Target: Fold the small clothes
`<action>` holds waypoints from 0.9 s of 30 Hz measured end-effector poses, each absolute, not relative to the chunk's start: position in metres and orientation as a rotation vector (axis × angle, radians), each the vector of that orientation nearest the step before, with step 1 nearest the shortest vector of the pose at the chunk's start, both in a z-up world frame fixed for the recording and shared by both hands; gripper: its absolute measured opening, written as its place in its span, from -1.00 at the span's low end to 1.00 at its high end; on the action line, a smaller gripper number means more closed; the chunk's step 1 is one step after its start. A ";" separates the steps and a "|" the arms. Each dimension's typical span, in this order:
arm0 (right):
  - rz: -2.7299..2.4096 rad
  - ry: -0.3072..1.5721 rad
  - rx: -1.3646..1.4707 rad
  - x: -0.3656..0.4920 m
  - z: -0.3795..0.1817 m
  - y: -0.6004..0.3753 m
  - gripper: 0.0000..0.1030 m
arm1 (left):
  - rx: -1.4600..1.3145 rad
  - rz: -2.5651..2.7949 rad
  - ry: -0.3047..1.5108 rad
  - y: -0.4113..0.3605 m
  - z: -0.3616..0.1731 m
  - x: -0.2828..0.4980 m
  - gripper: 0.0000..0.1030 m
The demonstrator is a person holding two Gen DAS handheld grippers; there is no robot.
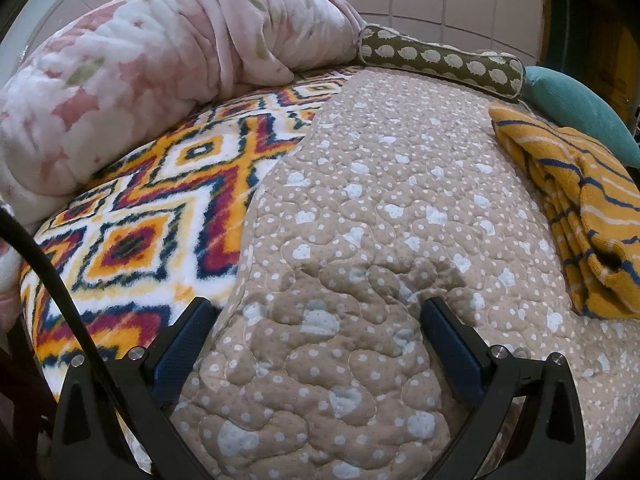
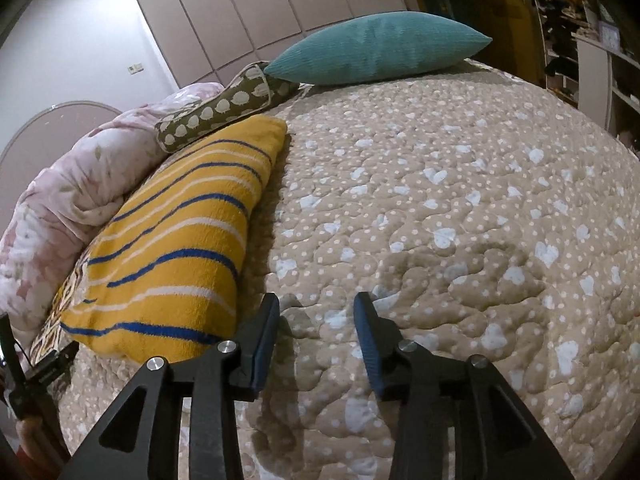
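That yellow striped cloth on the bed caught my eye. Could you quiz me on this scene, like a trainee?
1. True or false: the right gripper is clamped on the yellow striped cloth.
2. Which lies nearest the teal pillow? A) the geometric blanket B) the sheep-print bolster C) the pink floral comforter
3. Fill in: the left gripper hovers open over the beige ____.

Key: 1 false, its jaws are open and empty beside the cloth; 2 B; 3 quilt.
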State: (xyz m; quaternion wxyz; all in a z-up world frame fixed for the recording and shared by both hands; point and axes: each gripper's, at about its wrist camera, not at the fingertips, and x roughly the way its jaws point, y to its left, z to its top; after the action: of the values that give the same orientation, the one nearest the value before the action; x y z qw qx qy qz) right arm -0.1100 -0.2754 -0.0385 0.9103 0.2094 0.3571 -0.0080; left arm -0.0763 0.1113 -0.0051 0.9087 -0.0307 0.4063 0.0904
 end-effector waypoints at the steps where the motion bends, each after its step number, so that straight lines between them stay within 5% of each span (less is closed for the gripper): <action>1: -0.008 0.733 0.433 -0.109 -0.039 -0.276 -0.10 | -0.063 0.187 0.839 0.111 -0.005 -0.076 1.00; 11: 0.018 0.743 0.414 -0.104 -0.039 -0.271 0.15 | -0.068 0.179 0.841 0.112 -0.005 -0.077 1.00; 27: -0.042 0.800 0.287 -0.097 -0.035 -0.255 0.17 | 0.098 0.125 0.754 0.036 0.066 -0.134 0.99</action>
State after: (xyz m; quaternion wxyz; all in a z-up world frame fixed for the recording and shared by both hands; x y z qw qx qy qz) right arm -0.0968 -0.2553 -0.0353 0.9108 0.1392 0.3881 -0.0202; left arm -0.1342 0.0357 0.0656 0.9268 0.0476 0.3676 0.0612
